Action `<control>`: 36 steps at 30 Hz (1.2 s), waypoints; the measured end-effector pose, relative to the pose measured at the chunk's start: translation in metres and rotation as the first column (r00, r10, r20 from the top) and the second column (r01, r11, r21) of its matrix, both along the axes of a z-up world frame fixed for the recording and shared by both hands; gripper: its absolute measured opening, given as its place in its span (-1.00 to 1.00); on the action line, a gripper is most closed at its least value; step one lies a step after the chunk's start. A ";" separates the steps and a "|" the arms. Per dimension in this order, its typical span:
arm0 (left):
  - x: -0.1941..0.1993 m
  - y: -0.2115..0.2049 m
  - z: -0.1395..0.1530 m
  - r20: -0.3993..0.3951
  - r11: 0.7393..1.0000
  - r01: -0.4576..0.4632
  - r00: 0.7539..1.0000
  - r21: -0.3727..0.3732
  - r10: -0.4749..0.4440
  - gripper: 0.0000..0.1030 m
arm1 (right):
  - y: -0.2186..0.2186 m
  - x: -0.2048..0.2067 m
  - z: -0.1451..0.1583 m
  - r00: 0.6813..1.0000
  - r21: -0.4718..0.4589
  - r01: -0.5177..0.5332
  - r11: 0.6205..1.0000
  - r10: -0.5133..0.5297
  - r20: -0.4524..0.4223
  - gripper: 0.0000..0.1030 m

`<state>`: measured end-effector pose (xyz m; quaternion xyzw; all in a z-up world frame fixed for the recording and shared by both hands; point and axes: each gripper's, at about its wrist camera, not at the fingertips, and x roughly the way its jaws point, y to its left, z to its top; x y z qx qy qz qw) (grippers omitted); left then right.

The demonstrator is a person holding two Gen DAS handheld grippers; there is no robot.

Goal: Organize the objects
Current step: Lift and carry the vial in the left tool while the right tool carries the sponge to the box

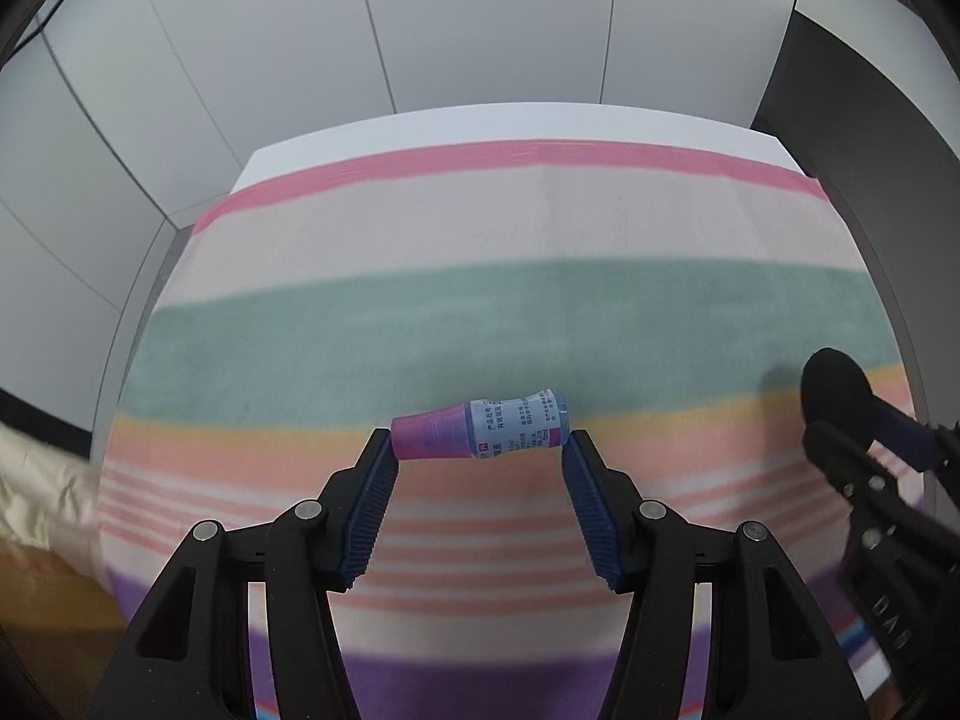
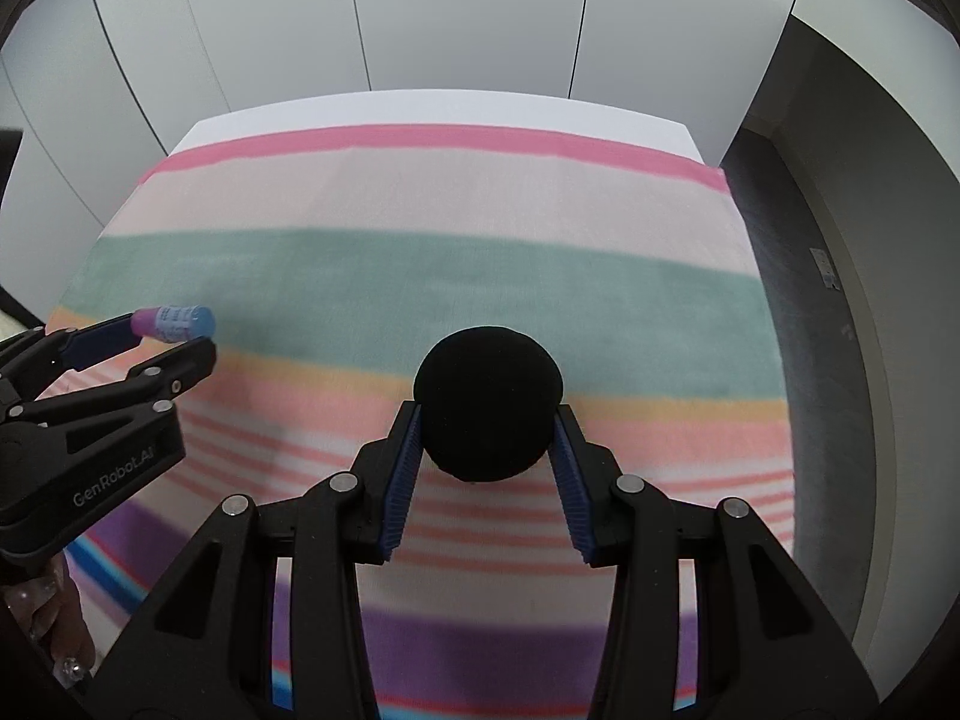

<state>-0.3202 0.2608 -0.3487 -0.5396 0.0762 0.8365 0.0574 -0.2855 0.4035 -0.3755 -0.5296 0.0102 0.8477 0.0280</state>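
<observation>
A small blue bottle [image 1: 480, 429] with a purple-pink cap and a printed label lies crosswise between the fingertips of my left gripper [image 1: 478, 441], which is shut on it above the striped cloth. In the right wrist view the same bottle [image 2: 177, 322] shows at the left, held by the left gripper [image 2: 174, 336]. My right gripper [image 2: 487, 426] is shut on a round black object [image 2: 487, 402], matte and ball-like, pressed between its blue pads. That black object [image 1: 834, 387] appears at the right edge of the left wrist view, in the right gripper [image 1: 840, 414].
A cloth with pink, cream, green, orange and purple stripes [image 1: 480, 324] covers a white table [image 2: 432, 105]. Pale wall panels stand behind it. Dark flooring [image 2: 798, 360] runs along the table's right side. A cream-coloured fabric [image 1: 36, 480] lies at the left edge.
</observation>
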 end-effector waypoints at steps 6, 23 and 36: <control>0.034 -0.018 0.006 0.044 1.000 -0.029 0.999 0.003 0.028 0.12 | -0.004 0.036 0.015 1.000 0.011 -0.003 1.000 0.003 0.019 -0.14; 0.091 -0.076 0.131 -0.126 0.999 -0.046 0.991 0.010 0.047 0.12 | -0.075 0.092 0.107 0.996 0.029 -0.076 0.997 0.077 -0.038 -0.14; 0.150 -0.239 0.195 -0.195 0.948 -0.315 0.928 0.047 0.317 0.12 | -0.202 0.114 0.176 0.957 0.049 -0.256 0.965 0.260 -0.125 -0.14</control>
